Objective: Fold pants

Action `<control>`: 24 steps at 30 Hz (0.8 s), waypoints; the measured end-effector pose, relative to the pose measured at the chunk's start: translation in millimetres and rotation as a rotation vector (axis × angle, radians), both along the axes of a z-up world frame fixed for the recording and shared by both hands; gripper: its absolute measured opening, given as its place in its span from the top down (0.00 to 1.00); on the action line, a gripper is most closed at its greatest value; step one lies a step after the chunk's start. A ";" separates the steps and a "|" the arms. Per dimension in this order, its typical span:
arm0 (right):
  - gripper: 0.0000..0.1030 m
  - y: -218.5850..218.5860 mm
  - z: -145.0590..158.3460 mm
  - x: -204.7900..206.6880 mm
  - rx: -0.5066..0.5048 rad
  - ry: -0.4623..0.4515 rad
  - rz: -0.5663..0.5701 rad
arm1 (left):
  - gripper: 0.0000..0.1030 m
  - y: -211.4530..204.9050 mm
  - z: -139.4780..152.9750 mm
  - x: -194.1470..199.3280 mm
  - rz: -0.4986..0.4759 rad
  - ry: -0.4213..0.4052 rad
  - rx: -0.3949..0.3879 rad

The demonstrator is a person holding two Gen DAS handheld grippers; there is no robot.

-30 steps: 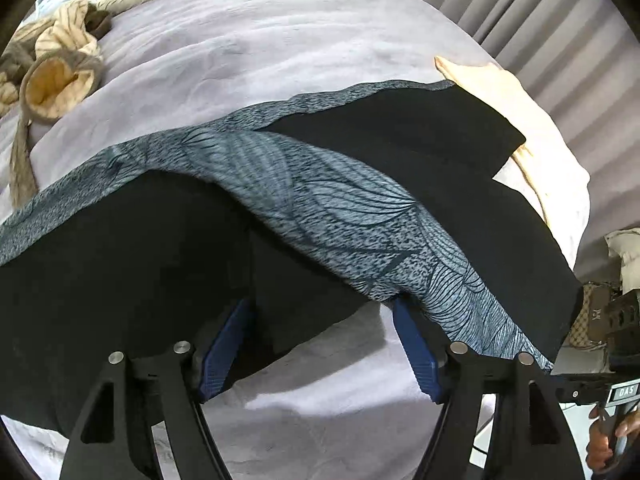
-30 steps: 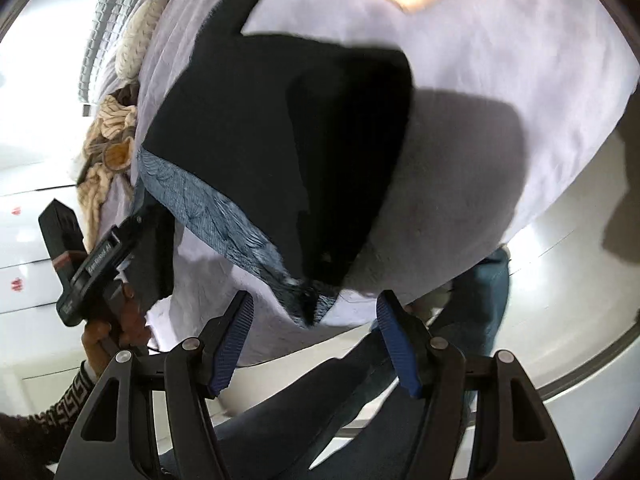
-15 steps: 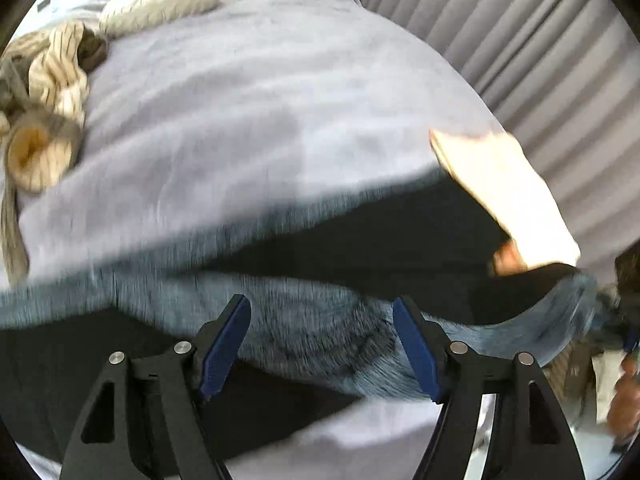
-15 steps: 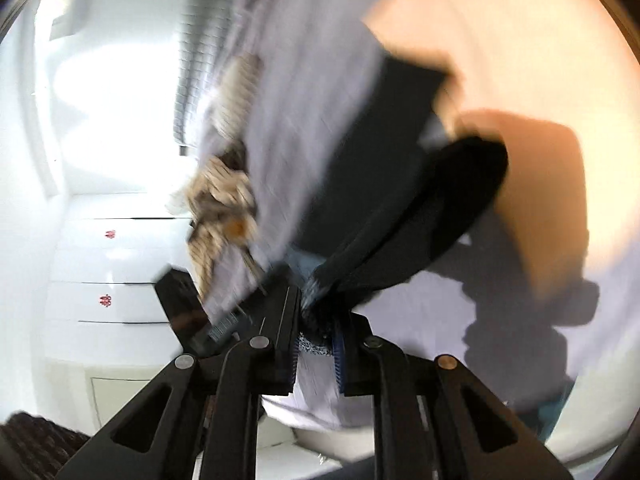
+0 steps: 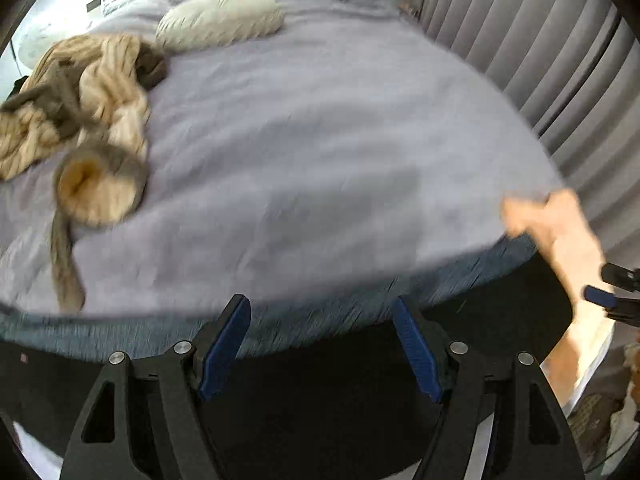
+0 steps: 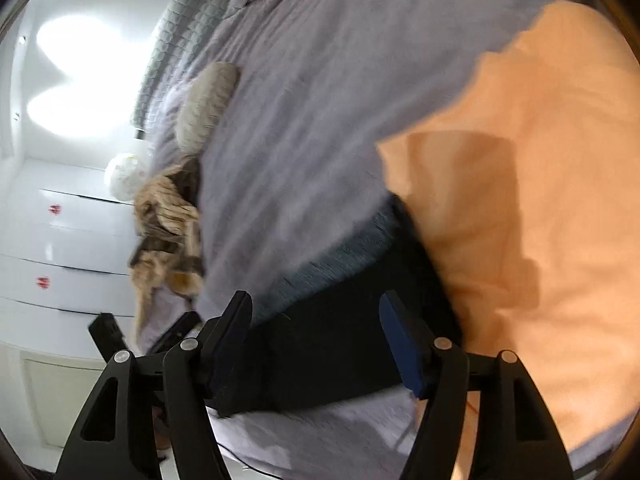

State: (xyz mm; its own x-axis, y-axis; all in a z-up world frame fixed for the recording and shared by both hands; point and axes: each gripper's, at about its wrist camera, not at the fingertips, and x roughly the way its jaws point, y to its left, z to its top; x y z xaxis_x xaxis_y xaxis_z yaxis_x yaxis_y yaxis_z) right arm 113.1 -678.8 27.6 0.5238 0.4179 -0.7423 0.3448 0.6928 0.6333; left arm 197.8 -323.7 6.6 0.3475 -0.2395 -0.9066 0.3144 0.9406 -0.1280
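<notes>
- Lying on the left of the purple bed cover [image 5: 320, 128]: a heap of tan striped clothes [image 5: 80, 92].
- Hanging over the black and blue pants [image 5: 328, 376], left gripper [image 5: 322, 350] standing wide apart, squeezing nothing.
- Having just been opening, right gripper [image 6: 320, 344] standing apart above the pants, with no cloth pinched.
- Lying at the right, beside the pants: an orange cloth [image 6: 540, 200].

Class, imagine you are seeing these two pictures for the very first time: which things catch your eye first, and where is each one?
The black pants with a blue-grey patterned band lie along the near edge of the lilac bedspread, right in front of both pairs of blue-padded fingers. A bright peach cloth fills the right of the right wrist view, touching the pants. A crumpled tan striped garment lies far left.
</notes>
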 end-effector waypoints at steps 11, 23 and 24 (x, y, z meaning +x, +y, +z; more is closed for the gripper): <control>0.92 1.8 -51.4 -22.3 0.092 -0.013 -0.103 | 0.28 16.1 -61.1 -30.8 0.103 0.134 0.052; 0.75 28.1 4.1 -29.5 -0.242 -0.003 0.012 | 0.28 24.1 -45.0 -14.3 0.083 0.109 0.098; 0.75 35.3 5.8 -17.8 -0.244 -0.010 0.052 | 0.28 18.1 -47.4 -10.2 0.075 0.104 0.103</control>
